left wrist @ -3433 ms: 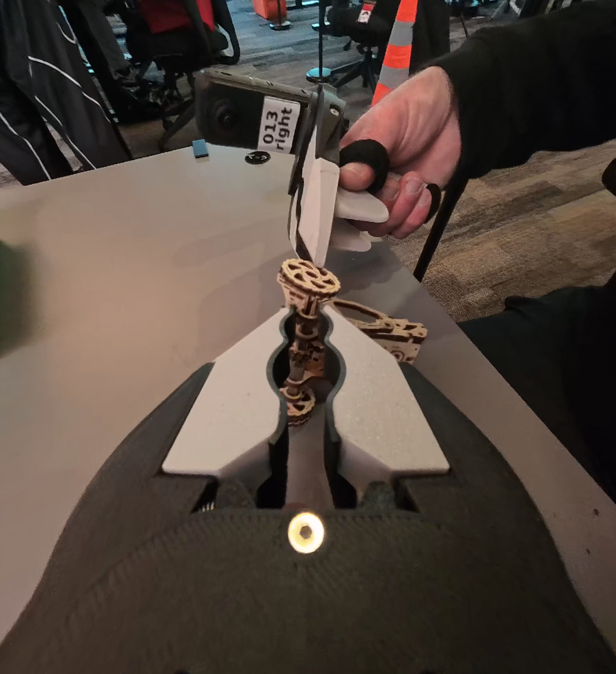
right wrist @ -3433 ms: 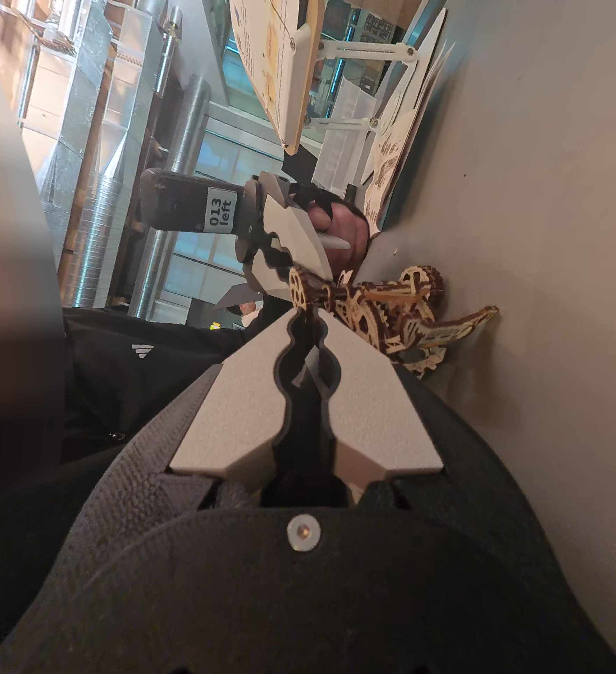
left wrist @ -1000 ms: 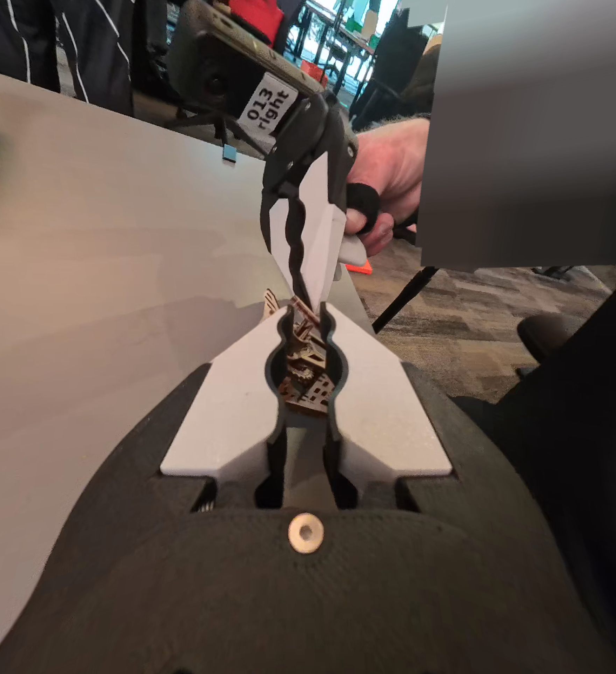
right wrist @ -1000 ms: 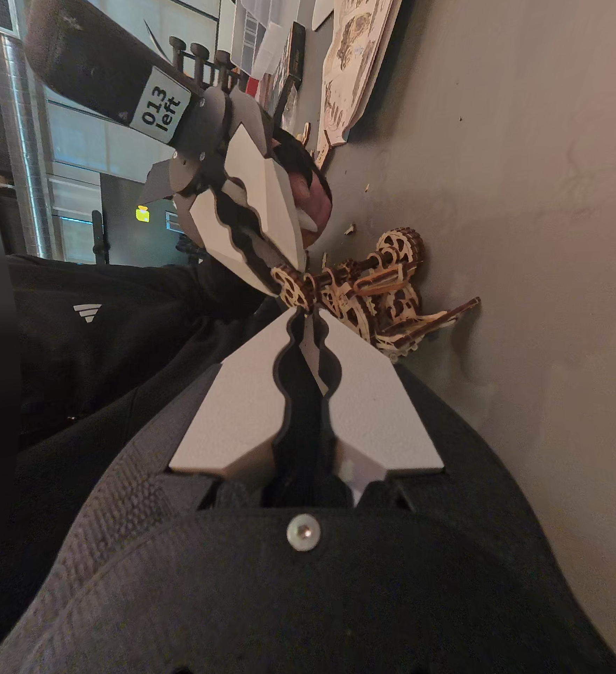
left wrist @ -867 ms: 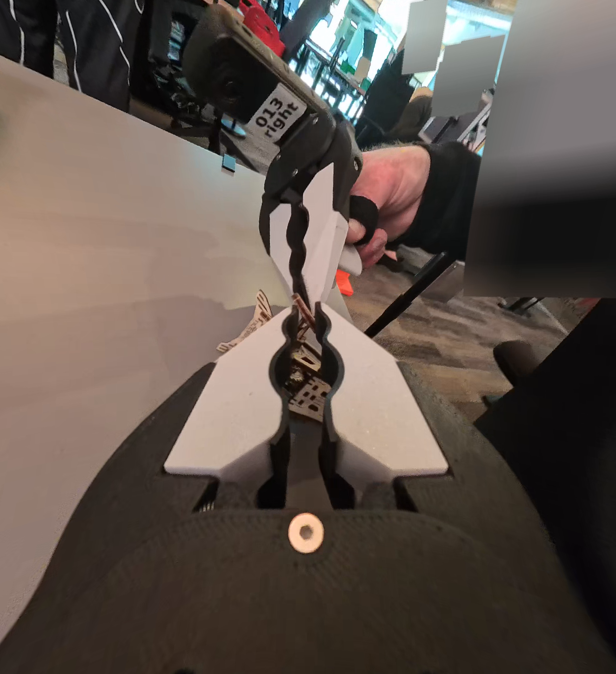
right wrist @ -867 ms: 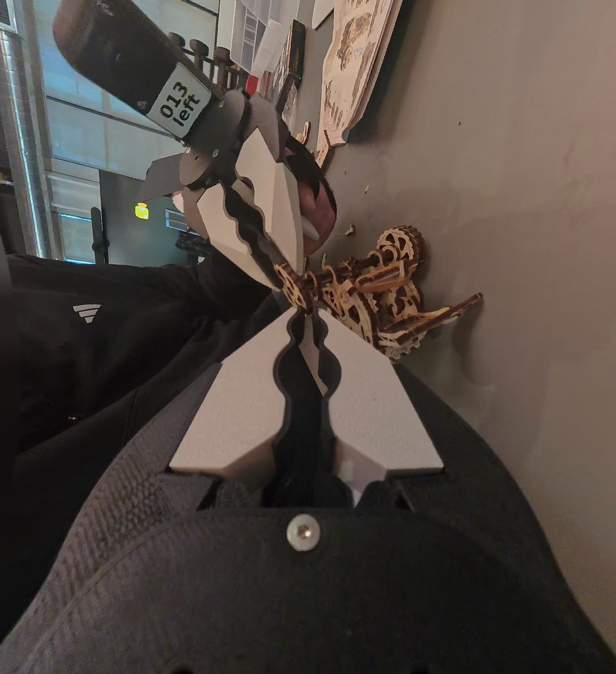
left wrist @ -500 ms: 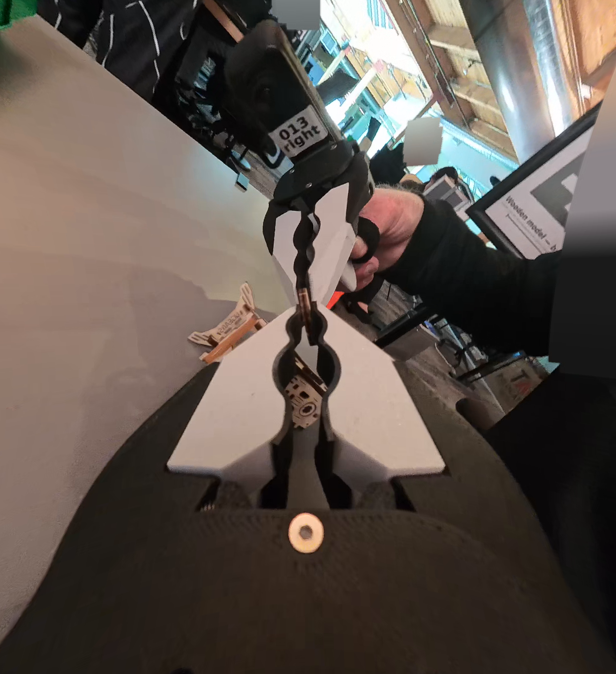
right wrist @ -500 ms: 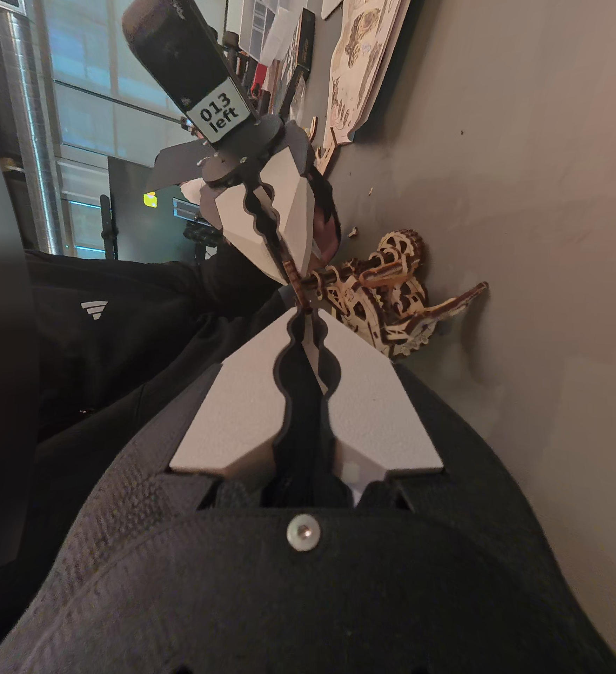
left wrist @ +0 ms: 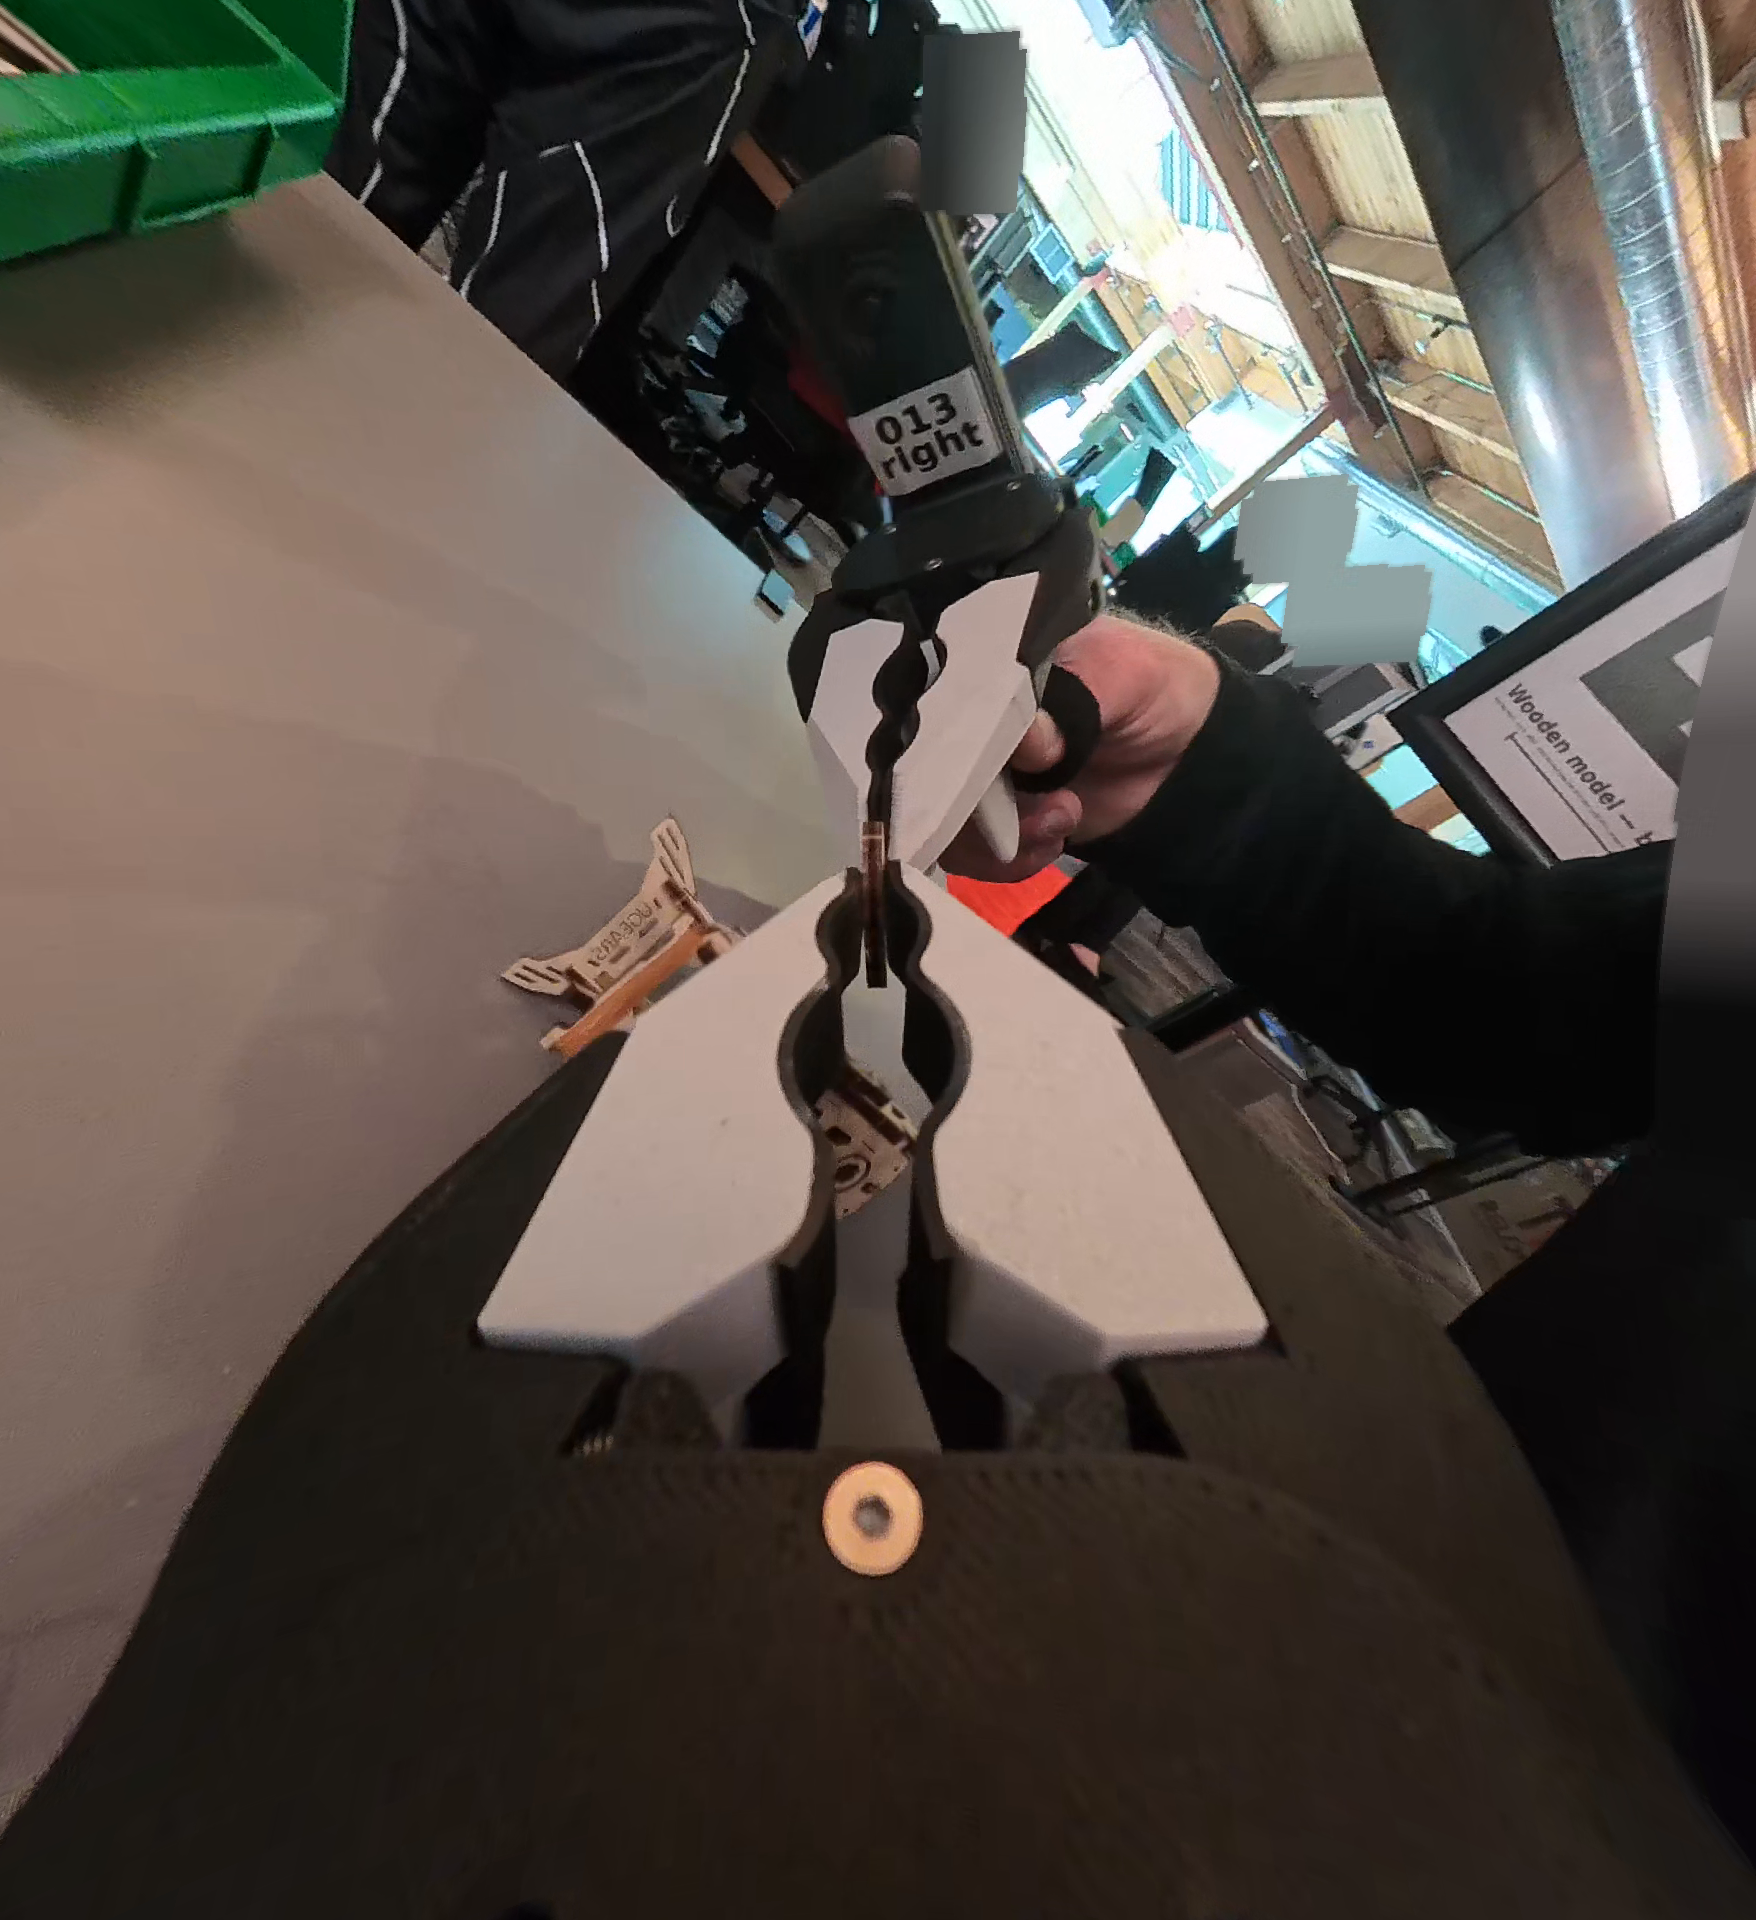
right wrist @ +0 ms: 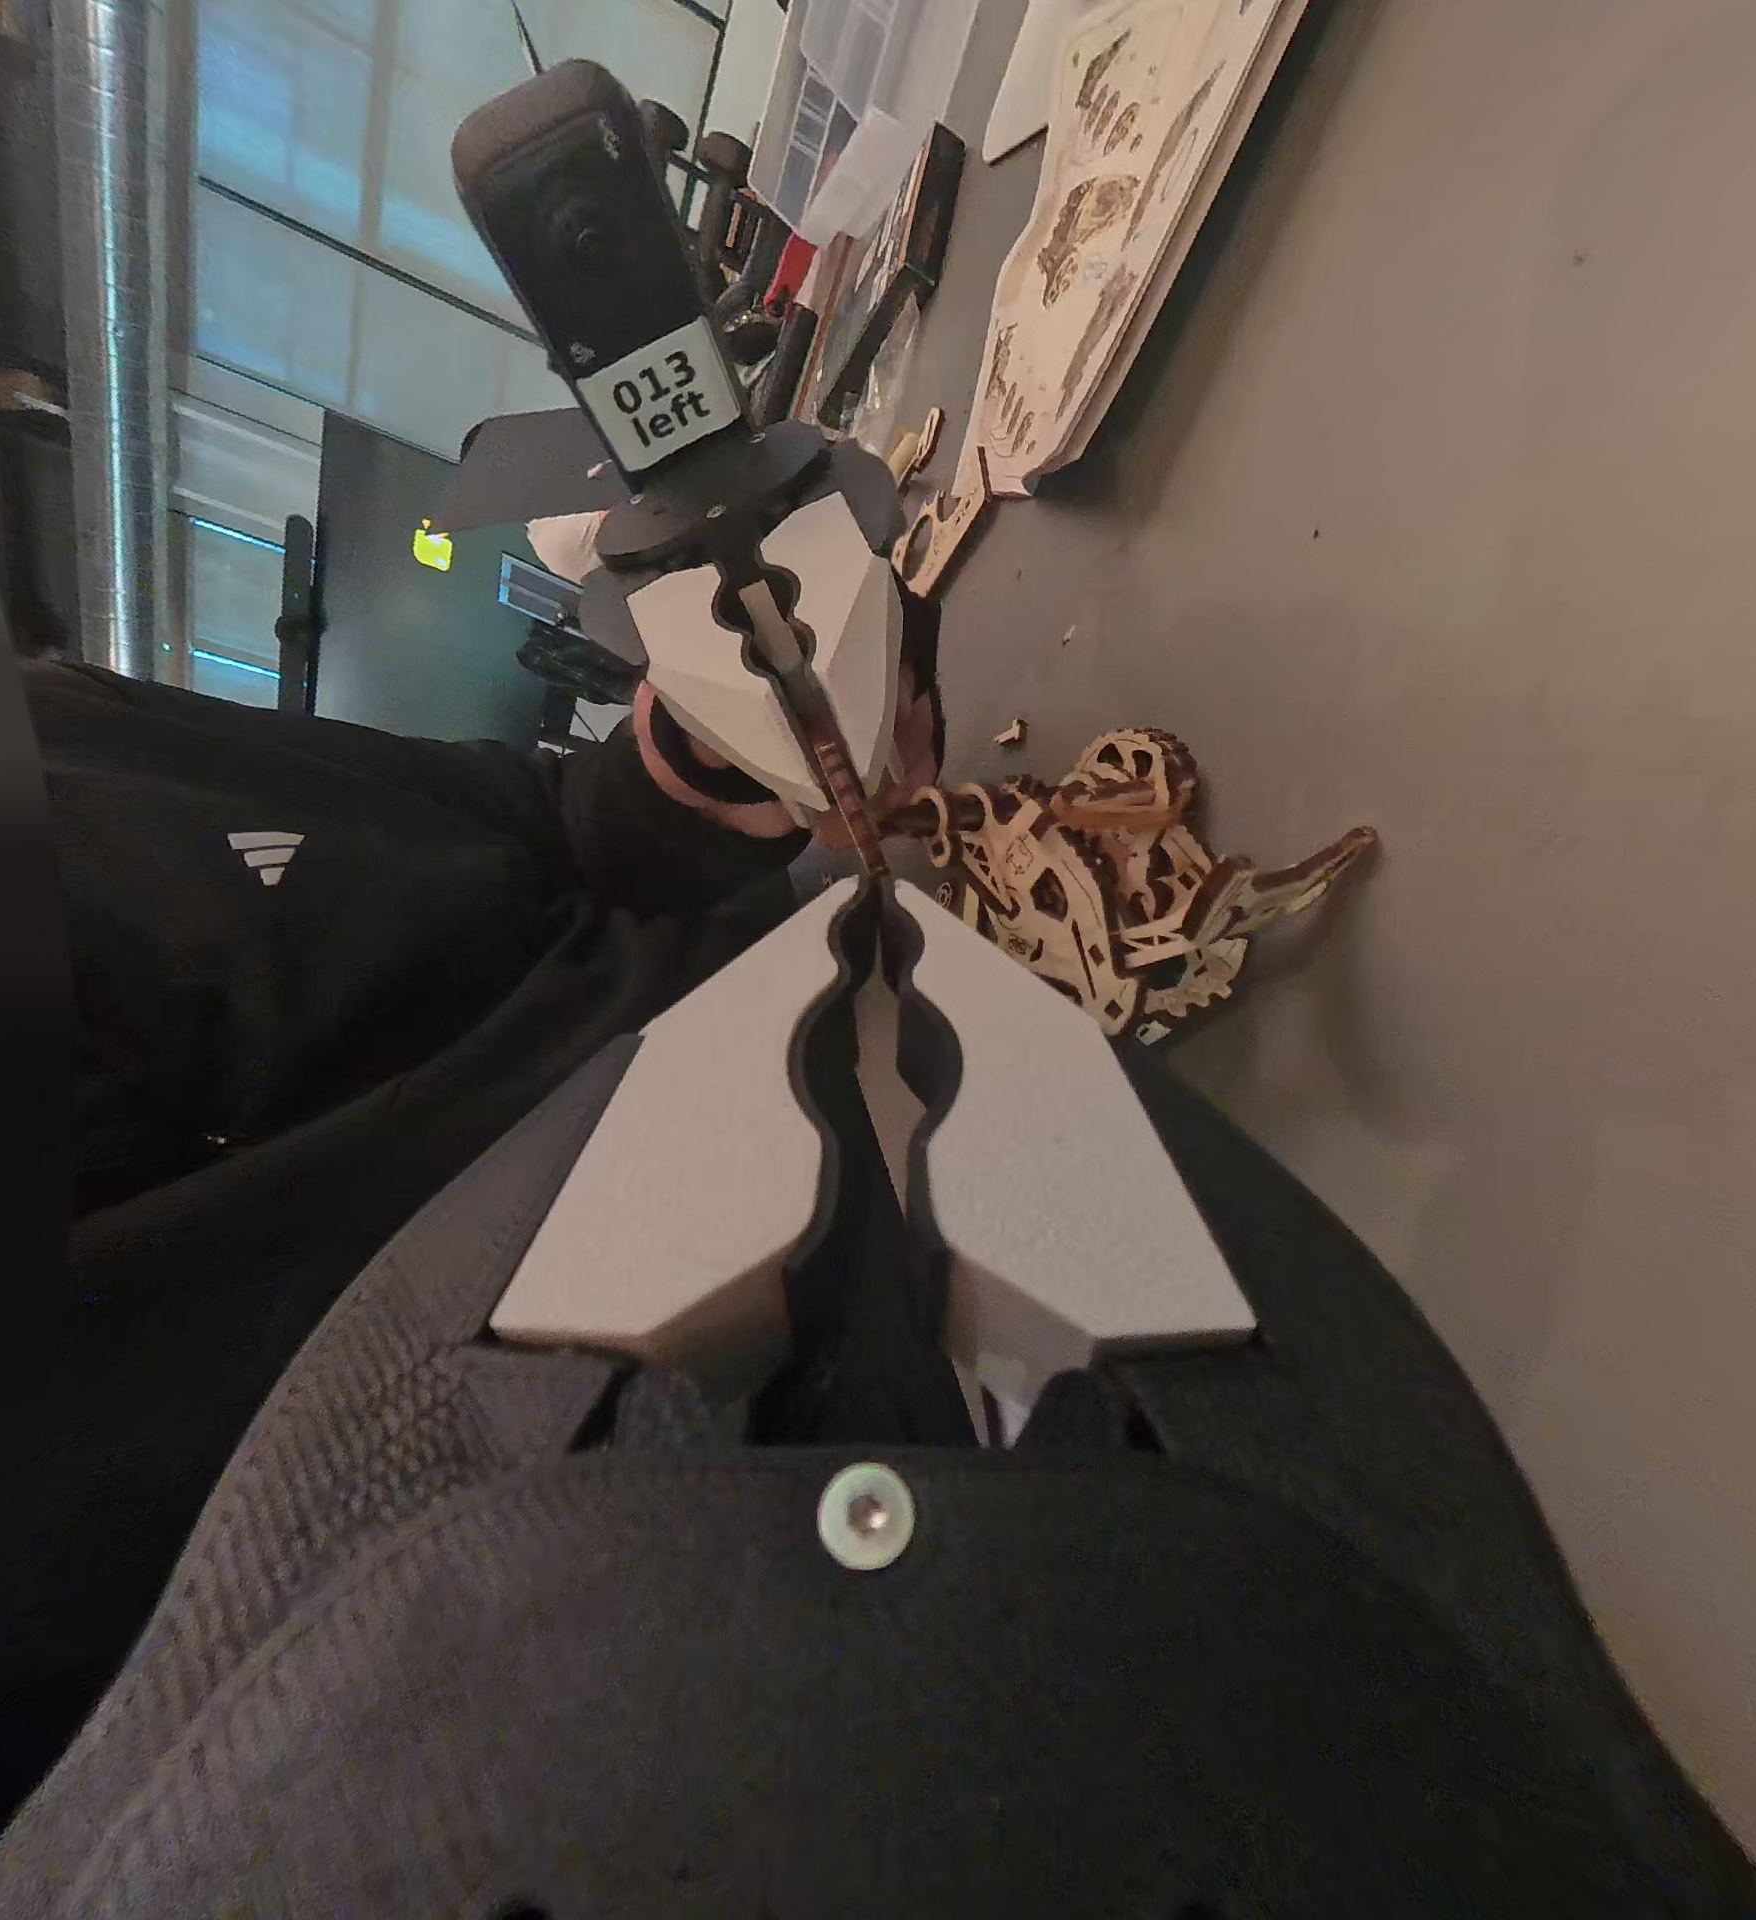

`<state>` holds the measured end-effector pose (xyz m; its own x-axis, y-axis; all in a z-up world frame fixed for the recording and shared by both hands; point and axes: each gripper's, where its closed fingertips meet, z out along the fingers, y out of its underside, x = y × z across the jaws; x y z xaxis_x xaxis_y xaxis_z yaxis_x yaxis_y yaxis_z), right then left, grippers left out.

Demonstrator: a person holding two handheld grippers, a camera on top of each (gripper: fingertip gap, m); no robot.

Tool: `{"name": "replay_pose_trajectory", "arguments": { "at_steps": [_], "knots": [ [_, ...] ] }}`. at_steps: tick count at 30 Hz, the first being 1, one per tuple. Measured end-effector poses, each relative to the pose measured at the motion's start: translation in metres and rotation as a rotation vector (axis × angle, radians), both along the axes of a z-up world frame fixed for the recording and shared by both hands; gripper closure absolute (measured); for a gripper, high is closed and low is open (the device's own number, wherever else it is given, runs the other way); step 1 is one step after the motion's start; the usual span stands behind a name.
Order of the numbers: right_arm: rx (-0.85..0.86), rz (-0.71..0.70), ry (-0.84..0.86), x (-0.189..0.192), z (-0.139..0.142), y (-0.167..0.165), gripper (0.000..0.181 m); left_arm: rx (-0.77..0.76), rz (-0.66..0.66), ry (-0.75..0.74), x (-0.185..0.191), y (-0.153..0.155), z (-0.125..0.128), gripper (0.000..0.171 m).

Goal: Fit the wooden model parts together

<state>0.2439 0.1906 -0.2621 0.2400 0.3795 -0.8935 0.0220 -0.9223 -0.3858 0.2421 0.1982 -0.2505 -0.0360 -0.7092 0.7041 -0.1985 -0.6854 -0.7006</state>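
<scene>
A wooden gear model (right wrist: 1082,883) rests on the grey table (right wrist: 1528,727), with a thin wheel (right wrist: 846,784) on the end of its axle, seen edge-on. My left gripper (left wrist: 874,883) is shut on this wheel (left wrist: 872,914). A bit of the model (left wrist: 858,1143) shows through the gap behind the tips. My right gripper (right wrist: 874,894) meets it tip to tip and is shut on the far rim of the same wheel. In the left wrist view the right gripper (left wrist: 879,831) comes in from above, and in the right wrist view the left gripper (right wrist: 843,800) does the same.
A small wooden stand piece (left wrist: 625,935) lies on the table (left wrist: 230,727) left of my left fingers. A green bin (left wrist: 126,125) stands at the far left corner. Wooden part sheets (right wrist: 1113,229) and boxes lie further along the table. People in dark jackets stand around. Only a small space, under 4 cm, lies between the two pairs of fingers.
Both grippers have turned together around the wheel, which has gone from face-on to edge-on. The two grippers now line up tip to tip. The model stays on the table.
</scene>
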Motion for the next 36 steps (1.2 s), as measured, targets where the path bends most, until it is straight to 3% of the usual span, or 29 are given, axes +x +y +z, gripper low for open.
{"name": "replay_pose_trajectory", "arguments": {
  "at_steps": [8,12,16,25,36],
  "knots": [
    [0.039,-0.024,0.066,0.003,0.009,0.005,0.181,-0.086,0.106,-0.027,0.001,0.003,0.006,0.171],
    [0.096,-0.037,0.099,-0.002,0.01,-0.001,0.165,-0.162,0.128,-0.07,0.002,-0.003,0.01,0.171],
    [0.116,-0.08,0.172,-0.009,0.012,0.0,0.179,-0.188,0.165,-0.084,0.0,-0.002,0.009,0.171],
    [0.073,-0.089,0.208,-0.007,0.008,0.01,0.178,-0.126,0.218,-0.024,-0.005,0.005,0.004,0.171],
    [0.052,-0.11,0.202,-0.003,-0.002,0.008,0.179,-0.188,0.243,0.003,-0.004,0.002,-0.005,0.171]
  ]
}}
